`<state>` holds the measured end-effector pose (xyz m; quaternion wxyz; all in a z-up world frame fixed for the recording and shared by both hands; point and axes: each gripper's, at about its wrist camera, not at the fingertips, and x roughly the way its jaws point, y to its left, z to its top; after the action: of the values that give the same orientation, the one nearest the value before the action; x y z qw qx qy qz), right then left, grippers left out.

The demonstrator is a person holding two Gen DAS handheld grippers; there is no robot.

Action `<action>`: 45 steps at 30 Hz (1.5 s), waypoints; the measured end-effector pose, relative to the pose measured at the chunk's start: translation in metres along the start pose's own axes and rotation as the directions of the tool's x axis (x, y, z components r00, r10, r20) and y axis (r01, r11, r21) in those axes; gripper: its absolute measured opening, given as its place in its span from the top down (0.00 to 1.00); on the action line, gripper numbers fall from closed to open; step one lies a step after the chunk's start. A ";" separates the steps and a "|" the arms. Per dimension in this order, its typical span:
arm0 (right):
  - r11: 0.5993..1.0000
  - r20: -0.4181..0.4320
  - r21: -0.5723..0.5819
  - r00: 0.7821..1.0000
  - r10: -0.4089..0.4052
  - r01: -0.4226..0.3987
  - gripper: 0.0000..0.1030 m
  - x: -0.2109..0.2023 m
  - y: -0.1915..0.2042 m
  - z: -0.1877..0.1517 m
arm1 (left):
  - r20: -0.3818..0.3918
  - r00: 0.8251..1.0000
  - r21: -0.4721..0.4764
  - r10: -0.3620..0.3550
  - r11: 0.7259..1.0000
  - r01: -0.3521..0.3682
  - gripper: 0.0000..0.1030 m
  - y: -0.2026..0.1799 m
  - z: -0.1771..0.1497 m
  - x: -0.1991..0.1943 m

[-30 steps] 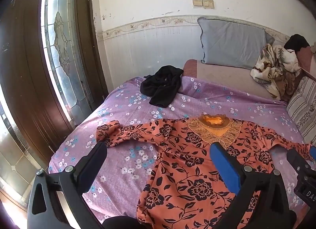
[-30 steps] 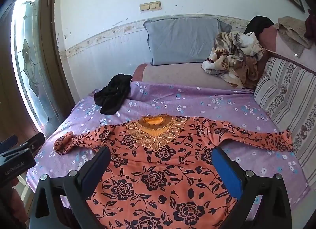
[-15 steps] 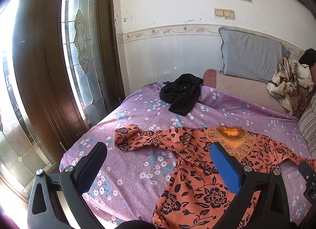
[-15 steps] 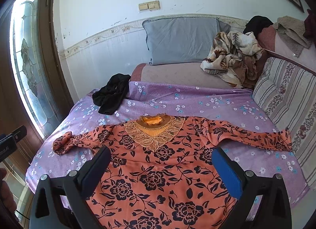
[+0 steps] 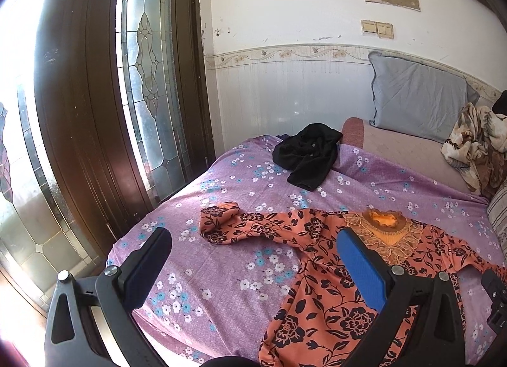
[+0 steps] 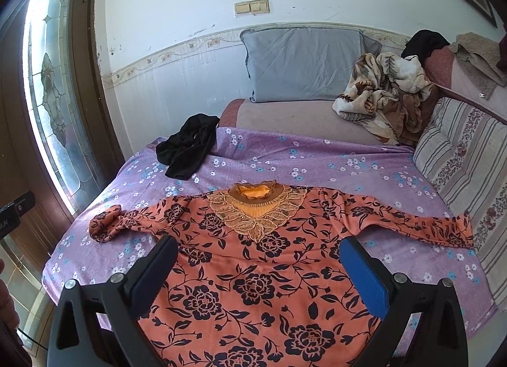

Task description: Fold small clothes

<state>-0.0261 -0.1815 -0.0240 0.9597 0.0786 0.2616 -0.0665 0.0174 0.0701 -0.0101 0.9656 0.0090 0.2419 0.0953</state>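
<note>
- On the bed (image 6: 317, 157), over a purple flowered sheet, the orange top (image 6: 253, 272) lies spread flat, front up, neckline toward the pillow (image 6: 304, 62).
- Left sleeve: its cuff (image 5: 218, 221) is bunched near the bed's window-side edge; right sleeve (image 6: 421, 221) stretches straight toward the striped cushion (image 6: 459, 157).
- Left gripper (image 5: 253, 259): jaws spread wide, holding nothing, hovering above the sheet between the cuff and the top's body. Compared with one second ago, its view has swung toward the window (image 5: 142, 81); the top now sits lower right in frame, and more door frame shows.
- Right gripper (image 6: 258, 267): jaws likewise parted and empty, poised over the top's chest below the lace collar (image 6: 253, 211). Its view is nearly unchanged from earlier, only slightly farther back.
- The top itself has not shifted on the sheet.
- A black garment (image 6: 187, 148) lies crumpled at the sheet's far left corner, well apart from the top.
- A patterned blanket (image 6: 383, 94) is heaped beside the pillow.
</note>
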 end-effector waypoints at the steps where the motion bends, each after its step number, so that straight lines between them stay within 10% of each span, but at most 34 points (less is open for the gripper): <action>1: 1.000 -0.001 -0.001 1.000 0.000 0.000 0.00 0.000 0.000 0.000 | 0.000 1.000 0.002 0.000 1.000 0.000 0.00 0.000 0.000 0.000; 45: 0.997 -0.060 0.076 0.998 -0.006 0.011 0.00 0.028 -0.029 -0.005 | -0.029 0.999 0.067 -0.019 0.998 0.021 0.00 -0.038 0.002 0.010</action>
<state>-0.0095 -0.2118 -0.0464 0.9475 0.1162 0.2876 -0.0781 0.0341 0.0350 -0.0154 0.9621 0.0377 0.2588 0.0775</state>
